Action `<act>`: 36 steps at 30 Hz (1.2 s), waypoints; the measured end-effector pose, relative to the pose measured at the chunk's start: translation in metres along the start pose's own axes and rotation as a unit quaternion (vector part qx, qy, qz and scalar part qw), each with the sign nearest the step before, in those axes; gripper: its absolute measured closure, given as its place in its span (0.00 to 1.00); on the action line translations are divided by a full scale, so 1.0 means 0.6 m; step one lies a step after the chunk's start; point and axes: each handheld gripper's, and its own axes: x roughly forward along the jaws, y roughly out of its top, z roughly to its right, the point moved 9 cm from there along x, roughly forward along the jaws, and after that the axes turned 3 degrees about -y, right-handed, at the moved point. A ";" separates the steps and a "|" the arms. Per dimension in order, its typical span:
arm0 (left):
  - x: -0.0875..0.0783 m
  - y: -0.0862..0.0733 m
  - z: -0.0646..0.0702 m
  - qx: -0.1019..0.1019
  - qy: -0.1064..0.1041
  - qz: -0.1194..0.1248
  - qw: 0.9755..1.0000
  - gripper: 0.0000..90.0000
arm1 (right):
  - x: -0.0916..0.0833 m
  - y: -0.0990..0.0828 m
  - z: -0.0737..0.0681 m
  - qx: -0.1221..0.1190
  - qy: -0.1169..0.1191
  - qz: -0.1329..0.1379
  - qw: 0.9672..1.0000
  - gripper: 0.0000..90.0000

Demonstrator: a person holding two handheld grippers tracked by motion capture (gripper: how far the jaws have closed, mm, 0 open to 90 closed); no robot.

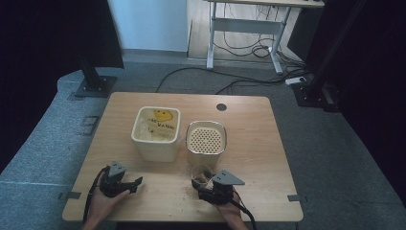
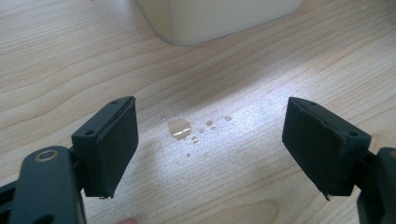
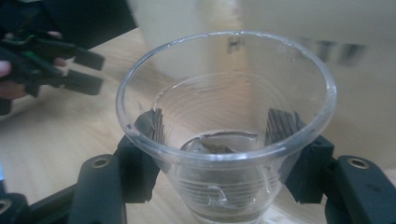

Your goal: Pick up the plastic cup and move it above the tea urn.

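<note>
From the high view, the clear cup is standing upright on the counter, at its near edge, just in front of the perforated-lid tub; the right gripper is reaching it from the person's side, while the left gripper is sitting well apart to the left.

In the left gripper view, its fingers are hanging released over droplets on the wood.

In the right gripper view, the fingers are clenching the cup from either side, its mouth facing up toward the camera, a little liquid lying at the bottom.
</note>
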 end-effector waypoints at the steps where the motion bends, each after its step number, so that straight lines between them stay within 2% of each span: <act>1: -0.001 0.001 0.000 -0.002 0.000 0.002 1.000 0.21 | -0.004 0.000 0.016 0.006 -0.015 -0.001 1.000 0.42; 2: -0.001 0.001 0.000 -0.002 0.000 0.002 1.000 0.21 | -0.004 0.000 0.016 0.006 -0.015 -0.001 1.000 0.42; 4: -0.004 0.001 -0.002 -0.003 0.000 0.005 1.000 0.21 | -0.012 0.000 0.037 0.016 -0.029 0.000 0.999 0.42; 5: -0.004 0.001 -0.002 -0.003 0.000 0.005 1.000 0.21 | -0.012 0.000 0.037 0.016 -0.029 0.000 0.999 0.42; 7: -0.002 0.001 -0.004 -0.003 0.000 0.004 1.000 0.21 | -0.024 0.004 0.056 0.025 -0.043 0.010 0.999 0.42; 13: 0.001 0.000 -0.003 -0.002 0.000 0.000 1.000 0.21 | -0.054 0.022 0.079 0.039 -0.061 0.034 0.997 0.42; 15: 0.001 -0.001 -0.002 0.000 -0.002 -0.002 1.000 0.21 | -0.073 0.036 0.094 0.052 -0.072 0.053 0.995 0.42; 18: 0.002 -0.002 -0.002 0.002 -0.003 -0.002 1.000 0.21 | -0.086 0.046 0.104 0.060 -0.081 0.065 0.993 0.42; 19: 0.003 -0.002 -0.001 0.004 -0.004 -0.004 1.000 0.21 | -0.096 0.057 0.114 0.062 -0.091 0.076 0.991 0.42; 23: 0.004 -0.002 -0.003 0.002 -0.004 -0.004 1.000 0.21 | -0.107 0.069 0.126 0.065 -0.101 0.088 0.989 0.42; 25: 0.004 -0.002 -0.003 0.001 -0.003 -0.005 1.000 0.21 | -0.116 0.077 0.136 0.074 -0.108 0.098 0.987 0.42; 27: 0.003 -0.002 -0.003 0.000 -0.003 -0.004 1.000 0.21 | -0.118 0.079 0.139 0.074 -0.110 0.099 0.986 0.42; 30: 0.004 -0.003 -0.002 0.003 -0.002 -0.007 1.000 0.21 | -0.121 0.085 0.149 0.062 -0.125 0.097 0.985 0.42; 36: 0.005 -0.003 -0.001 0.002 -0.003 -0.007 1.000 0.21 | -0.124 0.095 0.159 0.072 -0.126 0.099 0.984 0.43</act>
